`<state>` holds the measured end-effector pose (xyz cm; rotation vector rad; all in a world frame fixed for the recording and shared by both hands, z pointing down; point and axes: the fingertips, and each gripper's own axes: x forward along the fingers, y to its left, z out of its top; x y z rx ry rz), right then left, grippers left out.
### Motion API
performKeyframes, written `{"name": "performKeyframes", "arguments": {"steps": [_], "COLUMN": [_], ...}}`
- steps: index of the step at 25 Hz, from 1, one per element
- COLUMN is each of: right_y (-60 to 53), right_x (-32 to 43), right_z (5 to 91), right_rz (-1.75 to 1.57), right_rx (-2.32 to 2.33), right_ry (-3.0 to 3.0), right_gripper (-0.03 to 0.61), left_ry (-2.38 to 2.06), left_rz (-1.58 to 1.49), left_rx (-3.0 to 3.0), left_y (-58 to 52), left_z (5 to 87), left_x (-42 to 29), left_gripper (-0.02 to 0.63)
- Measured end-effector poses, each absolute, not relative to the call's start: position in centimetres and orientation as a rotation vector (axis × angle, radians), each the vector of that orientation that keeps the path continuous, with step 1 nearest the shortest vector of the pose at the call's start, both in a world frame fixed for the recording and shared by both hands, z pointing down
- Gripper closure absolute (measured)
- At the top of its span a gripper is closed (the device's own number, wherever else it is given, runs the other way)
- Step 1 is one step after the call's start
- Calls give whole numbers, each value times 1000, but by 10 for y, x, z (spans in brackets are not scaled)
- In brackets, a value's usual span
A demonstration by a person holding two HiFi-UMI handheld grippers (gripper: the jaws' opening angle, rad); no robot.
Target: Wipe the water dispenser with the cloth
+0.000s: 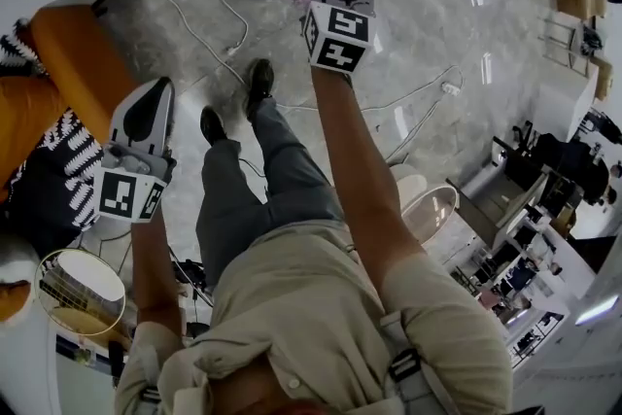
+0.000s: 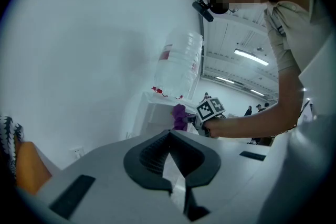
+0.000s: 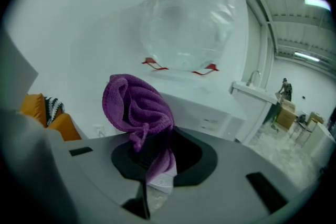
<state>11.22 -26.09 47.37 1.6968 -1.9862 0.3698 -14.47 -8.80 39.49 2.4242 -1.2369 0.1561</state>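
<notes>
Purple cloth [image 3: 137, 107] is gripped in a bunch by the right claw [image 3: 157, 152], whose jaws are closed on it. At the left of the head view, the left claw [image 1: 155, 97] is seen with jaws together and nothing between them. At upper centre, the cloth is held just beside the white water dispenser [image 3: 210, 107], below its inverted bottle [image 3: 189, 13].

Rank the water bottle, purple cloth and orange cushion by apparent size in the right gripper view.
1. water bottle
2. purple cloth, though being nearest the camera inflates it
3. orange cushion, only partly in view
</notes>
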Motion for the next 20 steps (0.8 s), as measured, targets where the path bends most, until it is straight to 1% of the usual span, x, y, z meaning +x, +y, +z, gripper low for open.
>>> {"name": "performKeyframes", "arguments": {"steps": [4,7,9,14,20], "right_y": [-246,-243,-243,-247,-264], "right_x": [187,216,222,198,113], "right_z": [467,460,457,461,470], "right_rz": [428,404,407,448,444], "right_rx": [1861,1933,1961,1953,1813], "right_ry": [-1869,-1817,-1803,-1838,-1974], "right_gripper": [502,505,505,509,509], "left_ry": [-1192,-1167,-1155,-1158,-1222], "left_rz": [172,172,167,163,153], "left_rx": [2440,2452,2457,2447,2400], "left_y": [-88,-89,-90,-92,-86], "left_z": [398,399,399,402,408], "left_x": [-128,-116,-110,-110,-137], "left_gripper": [598,598,598,598,598]}}
